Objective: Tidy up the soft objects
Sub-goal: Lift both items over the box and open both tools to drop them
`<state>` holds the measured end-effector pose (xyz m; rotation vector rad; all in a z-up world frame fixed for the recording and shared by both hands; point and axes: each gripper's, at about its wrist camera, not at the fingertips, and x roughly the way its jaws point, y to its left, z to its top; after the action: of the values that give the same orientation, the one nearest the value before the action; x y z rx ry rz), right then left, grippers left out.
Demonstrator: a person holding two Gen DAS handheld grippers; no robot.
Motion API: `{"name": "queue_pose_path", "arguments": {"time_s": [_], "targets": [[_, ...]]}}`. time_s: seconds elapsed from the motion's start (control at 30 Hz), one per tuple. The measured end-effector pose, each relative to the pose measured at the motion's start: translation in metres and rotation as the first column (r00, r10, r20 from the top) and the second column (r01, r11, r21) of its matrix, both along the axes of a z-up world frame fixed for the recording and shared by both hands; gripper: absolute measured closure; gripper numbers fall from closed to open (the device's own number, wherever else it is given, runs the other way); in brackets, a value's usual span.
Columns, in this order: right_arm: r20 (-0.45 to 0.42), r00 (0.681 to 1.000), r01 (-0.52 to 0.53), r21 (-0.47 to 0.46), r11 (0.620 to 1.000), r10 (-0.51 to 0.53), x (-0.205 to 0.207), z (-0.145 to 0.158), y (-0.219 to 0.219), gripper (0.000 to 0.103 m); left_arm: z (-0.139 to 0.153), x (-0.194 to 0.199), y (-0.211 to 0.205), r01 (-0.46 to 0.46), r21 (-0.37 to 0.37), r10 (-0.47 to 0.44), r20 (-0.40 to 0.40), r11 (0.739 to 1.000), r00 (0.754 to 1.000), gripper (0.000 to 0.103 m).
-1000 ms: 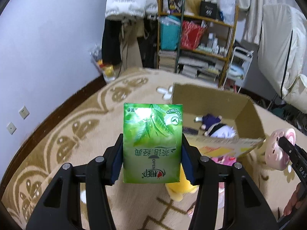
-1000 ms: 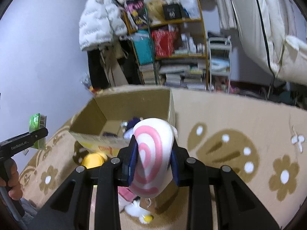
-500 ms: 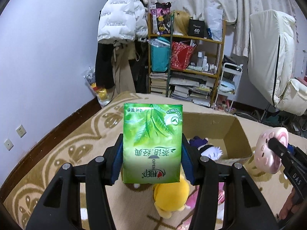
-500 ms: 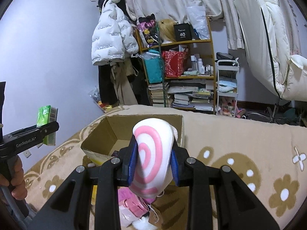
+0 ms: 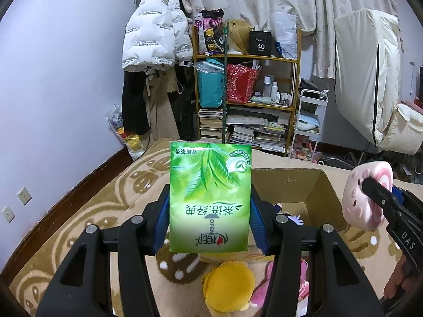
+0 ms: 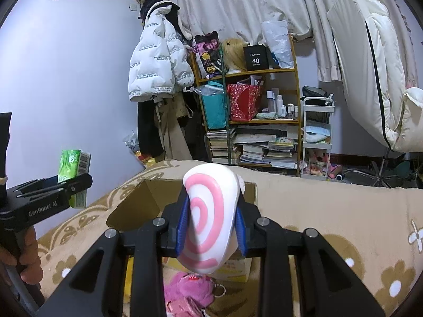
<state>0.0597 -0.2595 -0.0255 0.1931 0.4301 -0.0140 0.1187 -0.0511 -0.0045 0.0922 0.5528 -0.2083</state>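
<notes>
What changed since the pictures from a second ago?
Both grippers lifted and tipped upward, so the cardboard box slid lower in both views and more wall and shelf came into sight. Nothing was grabbed or dropped. The left gripper still squeezes the green tissue pack, and the right gripper still squeezes the pink swirl plush.

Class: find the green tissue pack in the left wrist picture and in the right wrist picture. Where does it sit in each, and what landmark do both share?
Left wrist: the green tissue pack fills the centre, clamped in the left gripper.
Right wrist: it stands at the far left edge, seen side-on.
Shared landmark: the cardboard box.
</notes>
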Motion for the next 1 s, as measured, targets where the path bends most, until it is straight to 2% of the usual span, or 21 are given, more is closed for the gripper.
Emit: {"name": "queue_pose_path", "arguments": {"time_s": [0.33, 0.63, 1.0], "targets": [[-0.009, 1.000, -0.016, 0.010, 1.000, 0.016, 0.020, -0.005, -0.002, 0.071, -0.008, 0.010, -0.011, 0.018, 0.026, -0.018, 0.014, 0.999, 1.000, 0.051], [-0.023, 0.999, -0.040, 0.001, 0.999, 0.040, 0.038, -0.017, -0.003, 0.071, -0.017, 0.025, -0.018, 0.030, 0.026, -0.030, -0.016, 0.999, 0.999, 0.051], [-0.034, 0.998, -0.055, 0.041, 0.998, 0.057, 0.044, -0.028, -0.010, 0.068, -0.032, 0.040, -0.026, 0.049, 0.024, -0.047, -0.076, 0.999, 0.996, 0.051]]}}
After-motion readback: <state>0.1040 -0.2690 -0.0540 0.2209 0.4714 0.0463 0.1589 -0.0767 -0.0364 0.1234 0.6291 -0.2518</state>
